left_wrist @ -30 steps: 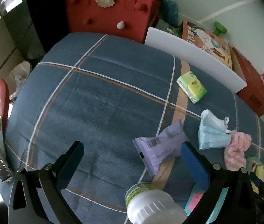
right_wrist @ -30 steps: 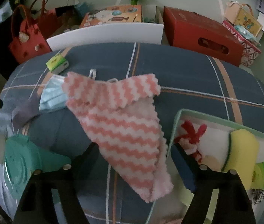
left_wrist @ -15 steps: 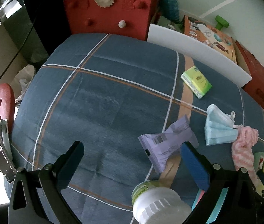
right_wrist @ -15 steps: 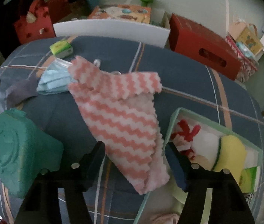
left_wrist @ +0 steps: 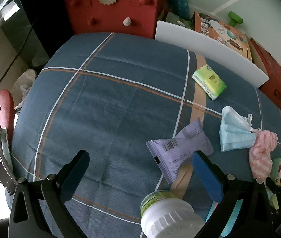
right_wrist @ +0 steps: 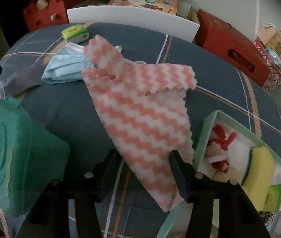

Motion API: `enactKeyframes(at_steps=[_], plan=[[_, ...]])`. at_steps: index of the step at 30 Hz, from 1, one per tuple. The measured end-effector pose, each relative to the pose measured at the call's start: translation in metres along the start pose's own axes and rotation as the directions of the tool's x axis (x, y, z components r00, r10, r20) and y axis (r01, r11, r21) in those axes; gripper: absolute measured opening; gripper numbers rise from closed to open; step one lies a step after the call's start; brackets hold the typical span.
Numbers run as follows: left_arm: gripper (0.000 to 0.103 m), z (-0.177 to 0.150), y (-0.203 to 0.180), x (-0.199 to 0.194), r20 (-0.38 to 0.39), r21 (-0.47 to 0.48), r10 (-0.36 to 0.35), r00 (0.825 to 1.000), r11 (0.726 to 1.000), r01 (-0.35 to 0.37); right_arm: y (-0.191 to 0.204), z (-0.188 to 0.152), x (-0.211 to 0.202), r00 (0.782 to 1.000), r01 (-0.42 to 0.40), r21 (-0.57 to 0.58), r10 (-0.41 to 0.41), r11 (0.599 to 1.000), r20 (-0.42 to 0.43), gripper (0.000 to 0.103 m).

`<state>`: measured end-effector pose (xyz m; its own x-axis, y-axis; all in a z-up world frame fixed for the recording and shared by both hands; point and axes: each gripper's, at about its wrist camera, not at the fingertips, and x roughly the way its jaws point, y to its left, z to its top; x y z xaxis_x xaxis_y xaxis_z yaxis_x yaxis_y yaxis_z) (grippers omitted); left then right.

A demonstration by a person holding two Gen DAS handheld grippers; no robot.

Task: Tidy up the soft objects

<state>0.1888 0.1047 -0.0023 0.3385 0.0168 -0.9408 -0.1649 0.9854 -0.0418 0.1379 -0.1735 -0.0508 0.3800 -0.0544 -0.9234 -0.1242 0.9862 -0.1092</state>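
A pink-and-white zigzag cloth (right_wrist: 140, 109) lies folded on the blue plaid tabletop (right_wrist: 219, 75), its lower tip between the fingers of my right gripper (right_wrist: 142, 154). The jaws are closing around that tip; the right finger overlaps the cloth's edge, the left stands just beside it. A light blue face mask (right_wrist: 65, 67) lies under the cloth's far corner. A mint tray (right_wrist: 206, 132) to the right holds a yellow sponge (right_wrist: 259, 174) and a red-and-white soft item. My left gripper (left_wrist: 139, 156) hangs open over bare tablecloth, beside a purple packet (left_wrist: 178, 150). The left wrist view shows the cloth (left_wrist: 261, 150) and mask (left_wrist: 233, 132) at far right.
A teal container (right_wrist: 11, 154) sits left of the right gripper. A white-capped jar (left_wrist: 168, 216) stands below the left gripper. A green tissue pack (left_wrist: 209, 81) lies farther back. A white board (left_wrist: 210, 45), a red bag (left_wrist: 116, 11) and red boxes line the far edge.
My right gripper has sunk toward the cloth and rolled a little, and its fingers have drawn closer together around the cloth's tip. The left gripper has stayed put.
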Motion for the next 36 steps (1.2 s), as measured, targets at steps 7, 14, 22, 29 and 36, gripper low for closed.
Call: enactKeyframes(at_steps=[7,14,22,29,36], plan=[[0.103,0.000,0.000,0.003,-0.007,-0.002,0.001,1.000,1.000,-0.001,0.003,0.004,0.004,1.000,0.007,0.014,-0.008,1.000,0.024,0.049],[0.103,-0.001,-0.003,0.001,-0.003,0.005,-0.002,1.000,1.000,0.002,-0.005,0.011,0.005,0.998,0.024,0.061,-0.028,0.998,0.058,0.019],[0.103,-0.001,-0.003,0.000,-0.002,0.005,-0.003,1.000,1.000,0.003,-0.017,0.015,-0.007,0.993,0.029,0.123,-0.043,0.992,0.113,0.012],[0.103,-0.002,-0.006,0.002,-0.016,0.014,-0.004,1.000,1.000,0.004,-0.019,0.016,-0.048,0.971,0.056,0.149,-0.089,0.987,0.223,0.011],[0.103,-0.002,-0.016,0.008,-0.053,0.094,0.033,0.998,0.995,-0.028,-0.019,0.015,-0.083,0.941,0.051,0.168,-0.103,0.984,0.321,0.011]])
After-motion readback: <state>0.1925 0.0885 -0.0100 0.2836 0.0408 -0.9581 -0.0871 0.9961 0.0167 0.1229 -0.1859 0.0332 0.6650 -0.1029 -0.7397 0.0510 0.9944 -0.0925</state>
